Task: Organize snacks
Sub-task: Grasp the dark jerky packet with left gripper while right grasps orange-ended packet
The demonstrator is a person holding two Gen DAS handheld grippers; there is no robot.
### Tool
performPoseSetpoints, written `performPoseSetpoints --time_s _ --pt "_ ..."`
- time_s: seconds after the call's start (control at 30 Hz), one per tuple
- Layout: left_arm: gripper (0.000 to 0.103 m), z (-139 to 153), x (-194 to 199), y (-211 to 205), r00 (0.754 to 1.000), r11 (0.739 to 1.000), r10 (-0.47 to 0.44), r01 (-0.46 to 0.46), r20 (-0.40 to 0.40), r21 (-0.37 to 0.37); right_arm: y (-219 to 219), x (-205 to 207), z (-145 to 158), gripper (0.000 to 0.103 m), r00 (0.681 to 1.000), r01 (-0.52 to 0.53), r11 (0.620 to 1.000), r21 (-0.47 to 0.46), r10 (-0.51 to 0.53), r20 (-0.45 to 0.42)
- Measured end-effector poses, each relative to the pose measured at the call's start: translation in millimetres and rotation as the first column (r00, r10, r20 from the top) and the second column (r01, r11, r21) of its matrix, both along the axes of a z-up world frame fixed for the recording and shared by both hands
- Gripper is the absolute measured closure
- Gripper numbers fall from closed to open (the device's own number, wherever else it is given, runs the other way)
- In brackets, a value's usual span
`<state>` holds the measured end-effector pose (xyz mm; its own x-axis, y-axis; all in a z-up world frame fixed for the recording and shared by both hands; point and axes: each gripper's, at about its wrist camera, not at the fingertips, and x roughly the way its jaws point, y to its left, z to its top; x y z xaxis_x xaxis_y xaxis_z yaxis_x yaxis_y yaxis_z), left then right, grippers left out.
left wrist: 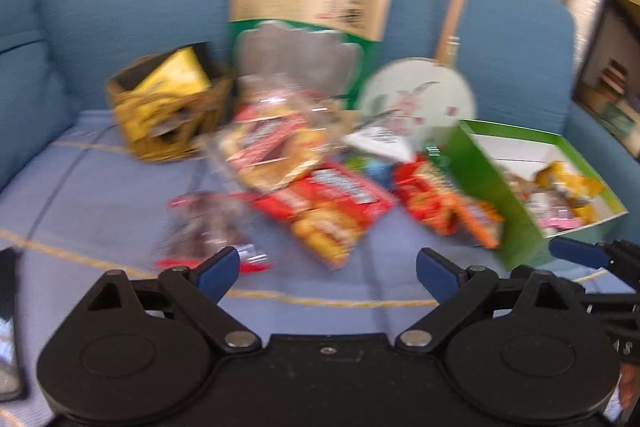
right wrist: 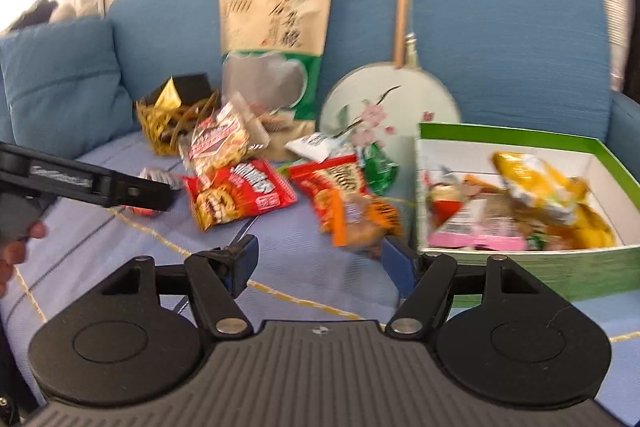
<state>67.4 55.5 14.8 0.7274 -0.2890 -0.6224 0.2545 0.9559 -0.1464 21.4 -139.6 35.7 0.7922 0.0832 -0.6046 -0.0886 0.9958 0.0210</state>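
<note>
Several snack packets lie on the sofa seat. A red packet [left wrist: 324, 211] [right wrist: 240, 195] sits in the middle, a clear red-labelled one [left wrist: 272, 151] [right wrist: 220, 143] behind it, and an orange one [left wrist: 444, 203] [right wrist: 348, 203] beside the box. The green box [left wrist: 480, 187] [right wrist: 520, 267] on the right holds several packets. My left gripper [left wrist: 328, 269] is open over the seat, with a dark packet [left wrist: 208, 227] near its left finger. My right gripper [right wrist: 320, 261] is open and holds nothing, close to the box's near left corner. The left gripper [right wrist: 166, 193] reaches in from the left in the right wrist view.
A tall kraft pouch [right wrist: 276, 39] and a round painted fan [right wrist: 388, 107] lean on the blue backrest. A woven basket [right wrist: 176, 115] stands at the back left and a blue pillow [right wrist: 60, 87] beyond it. A dark flat object [left wrist: 10, 327] lies at the seat's left edge.
</note>
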Motion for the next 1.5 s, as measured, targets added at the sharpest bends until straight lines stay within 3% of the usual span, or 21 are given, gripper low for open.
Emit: performPoseSetpoints --time_s 0.2,0.3,0.47,0.57,0.7,0.73,0.8,0.9,1.07,1.13,1.2,1.23,1.27,1.37,1.5 --pt "0.000 -12.4 4.2 47.1 0.992 0.992 0.124 -0.125 0.005 0.031 18.6 19.7 -14.8 0.000 0.999 -0.019 1.000 -0.006 0.019 -0.045" --pt "0.000 -11.7 17.8 63.7 0.984 0.984 0.179 -0.179 -0.001 -0.005 24.4 23.3 -17.0 0.000 0.998 -0.029 0.999 -0.021 0.027 -0.053" --pt "0.000 -11.5 40.3 60.9 0.990 0.990 0.136 -0.137 -0.022 -0.043 25.8 24.4 -18.8 0.000 0.998 -0.025 0.999 -0.025 0.024 -0.064" --pt "0.000 -17.5 55.4 53.3 0.990 0.990 0.136 -0.137 -0.023 -0.030 26.7 23.2 -19.0 0.000 0.997 -0.036 0.999 -0.022 0.034 -0.072" --pt "0.002 -32.7 78.0 56.7 0.987 0.989 0.129 -0.135 -0.095 -0.065 33.3 22.0 -17.1 0.000 0.995 -0.069 0.998 -0.012 0.068 -0.067" --pt "0.021 -36.8 80.2 58.9 0.986 0.989 0.113 -0.124 -0.121 -0.085 35.4 21.9 -16.6 0.000 0.996 -0.068 0.997 -0.025 0.066 -0.059" --pt "0.034 -39.1 73.0 62.0 0.989 0.988 0.089 -0.104 -0.121 -0.117 37.9 24.2 -15.5 0.000 0.997 -0.060 0.996 -0.059 0.057 -0.048" --pt "0.040 -35.1 54.6 58.9 0.994 0.991 0.050 -0.062 -0.102 -0.120 39.7 34.3 -17.1 0.000 0.999 -0.024 0.988 -0.154 0.020 -0.027" --pt "0.040 -34.3 35.4 47.5 0.996 0.995 0.009 -0.018 -0.085 -0.102 41.3 61.6 -30.0 0.000 1.000 -0.007 0.927 -0.374 0.006 -0.006" --pt "0.039 -31.7 32.1 44.4 0.996 0.995 -0.009 0.000 -0.088 -0.097 41.4 72.5 -39.3 0.007 1.000 -0.023 0.900 -0.435 0.013 -0.026" --pt "0.039 -31.5 30.5 43.6 0.995 0.994 -0.021 0.010 -0.099 -0.108 41.7 78.3 -48.2 0.034 0.999 -0.030 0.867 -0.498 0.007 -0.048" --pt "0.039 -31.5 27.7 44.3 0.994 0.993 -0.028 0.016 -0.103 -0.114 42.3 75.5 -48.9 0.054 1.000 -0.020 0.844 -0.535 0.004 -0.031" --pt "0.039 -31.6 24.6 45.2 0.994 0.993 -0.032 0.020 -0.107 -0.116 42.5 71.4 -46.5 0.060 1.000 -0.026 0.840 -0.542 0.016 -0.024" --pt "0.039 -31.5 14.7 48.9 0.992 0.992 -0.053 0.038 -0.117 -0.124 43.5 47.1 -33.8 0.069 0.997 -0.080 0.881 -0.466 0.066 -0.047" --pt "0.039 -29.5 3.7 47.2 0.988 0.989 -0.080 0.061 -0.136 -0.136 45.4 -2.1 -15.9 0.069 0.984 -0.178 0.916 -0.359 0.175 -0.043"
